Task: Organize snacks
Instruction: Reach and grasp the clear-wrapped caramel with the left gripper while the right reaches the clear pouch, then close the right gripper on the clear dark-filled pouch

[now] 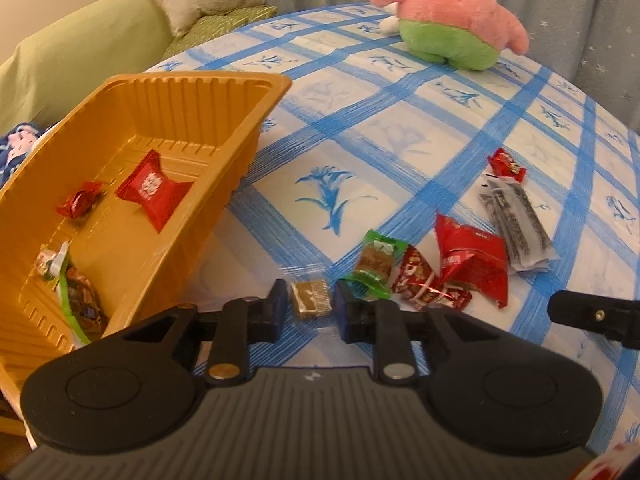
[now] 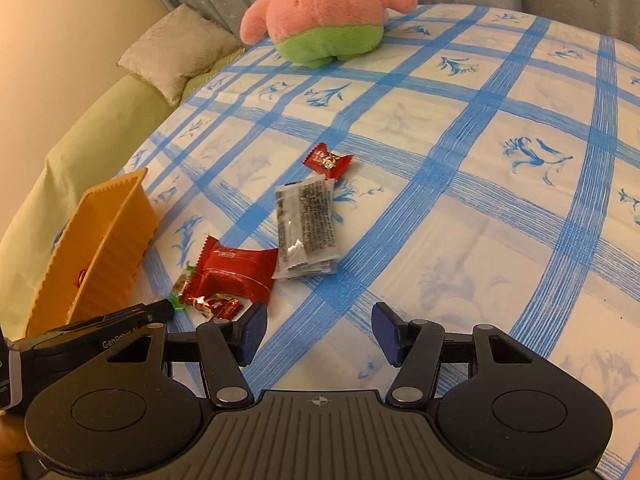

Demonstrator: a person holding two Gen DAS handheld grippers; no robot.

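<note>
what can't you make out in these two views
- Left gripper: whether its pads press the brown candy is unclear, with gaps showing either side.
- Tray: its near end is hidden by the gripper body in the left view; the right view shows only its outer wall.
- Grey packet: print too small to read.
- Green candy: mostly hidden behind the red packet in the right view.

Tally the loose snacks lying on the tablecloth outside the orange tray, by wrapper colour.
Red: 3 (far small candy, large packet, foil candy)
Green: 1 (green-wrapped snack)
Clear, brown inside: 1 (brown candy)
Clear, black print: 1 (printed packet)
Total: 6
</note>
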